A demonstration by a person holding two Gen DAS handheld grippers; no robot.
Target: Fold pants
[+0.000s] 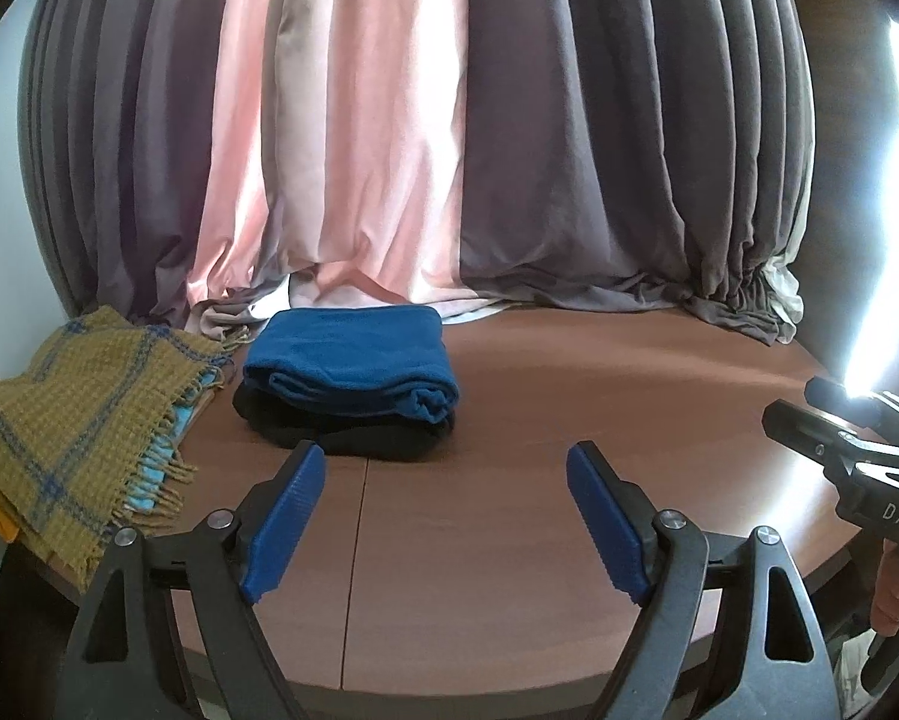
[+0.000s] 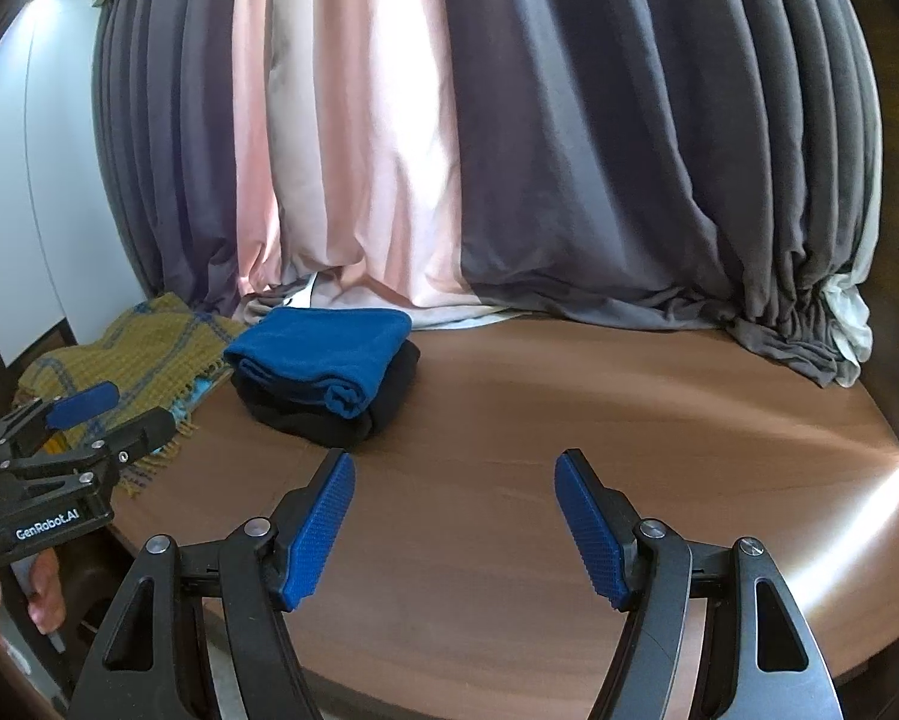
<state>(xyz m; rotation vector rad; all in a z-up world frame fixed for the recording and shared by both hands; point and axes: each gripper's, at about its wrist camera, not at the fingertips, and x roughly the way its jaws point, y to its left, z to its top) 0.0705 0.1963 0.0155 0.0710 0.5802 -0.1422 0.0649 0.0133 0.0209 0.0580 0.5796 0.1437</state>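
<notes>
Folded pants (image 1: 353, 354) on table (image 1: 569, 420), scarf (image 1: 83, 414) left, curtain (image 1: 509, 150) behind

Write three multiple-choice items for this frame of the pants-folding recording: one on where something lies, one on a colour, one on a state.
1. Where does the blue folded garment lie?
A. On top of the black folded garment
B. On the mustard plaid scarf
C. Between the jaws of the left gripper

2. What colour is the middle panel of the curtain behind the table?
A. Green
B. Pink
C. Yellow

3. How does the right gripper stand?
A. Shut on the blue garment
B. Shut on the scarf
C. Open, with nothing between its pads

Answers:
1. A: the blue fold sits directly on the black one, beside the scarf.
2. B: the pale pink panel hangs between grey ones.
3. C: only bare table shows between the blue pads.
</notes>
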